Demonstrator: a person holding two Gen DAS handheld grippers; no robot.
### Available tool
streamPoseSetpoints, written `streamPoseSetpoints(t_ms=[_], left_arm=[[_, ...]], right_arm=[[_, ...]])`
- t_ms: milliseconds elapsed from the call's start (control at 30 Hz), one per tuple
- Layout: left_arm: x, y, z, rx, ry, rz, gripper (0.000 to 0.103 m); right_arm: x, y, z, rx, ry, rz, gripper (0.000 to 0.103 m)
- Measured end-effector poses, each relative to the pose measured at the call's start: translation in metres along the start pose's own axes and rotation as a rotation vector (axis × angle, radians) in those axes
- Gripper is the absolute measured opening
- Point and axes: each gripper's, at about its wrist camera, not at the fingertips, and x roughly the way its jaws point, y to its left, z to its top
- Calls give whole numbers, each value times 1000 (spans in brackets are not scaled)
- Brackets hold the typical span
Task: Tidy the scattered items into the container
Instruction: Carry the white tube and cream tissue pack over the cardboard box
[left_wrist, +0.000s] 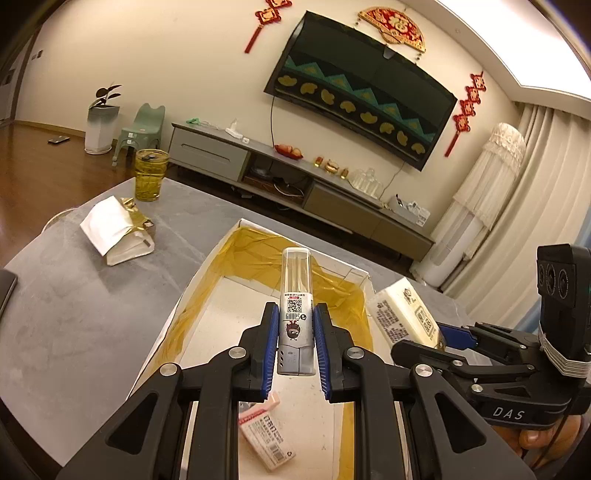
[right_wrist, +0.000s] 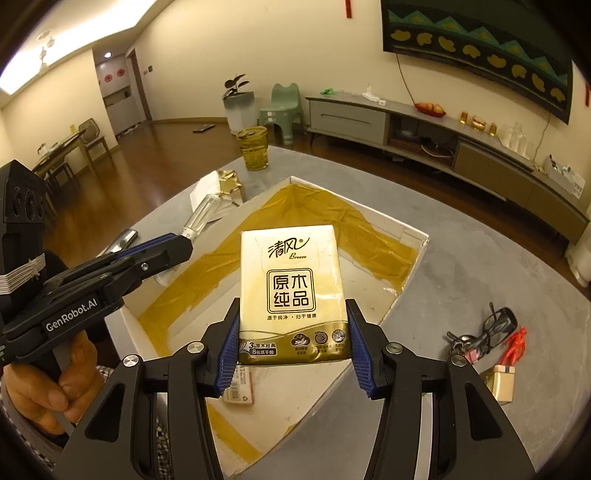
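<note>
We see left gripper (left_wrist: 295, 328) pinching clear toothpick tube (left_wrist: 296, 295), held above white box (left_wrist: 207, 266) w/ yellow tape lining. Right gripper (right_wrist: 291, 332) clamped on tissue pack (right_wrist: 291, 291), also over box. Small paper packet (left_wrist: 267, 432) lies inside box. On grey table (left_wrist: 74, 314): yellow glass (left_wrist: 149, 173), white bag (left_wrist: 114, 229); keys (right_wrist: 480, 332) + small gold box (right_wrist: 502, 380) right of box.

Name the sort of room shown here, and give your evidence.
Most likely a home living room: a wall-mounted TV above a long low media cabinet, wooden flooring, and a dining table with chairs beyond.
</note>
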Motion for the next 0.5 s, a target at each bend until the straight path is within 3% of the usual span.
streamPoseSetpoints(t_ms=[500], left_arm=[[62, 2, 27, 8, 107, 26, 20]], right_arm=[[48, -27, 26, 82, 69, 26, 55]])
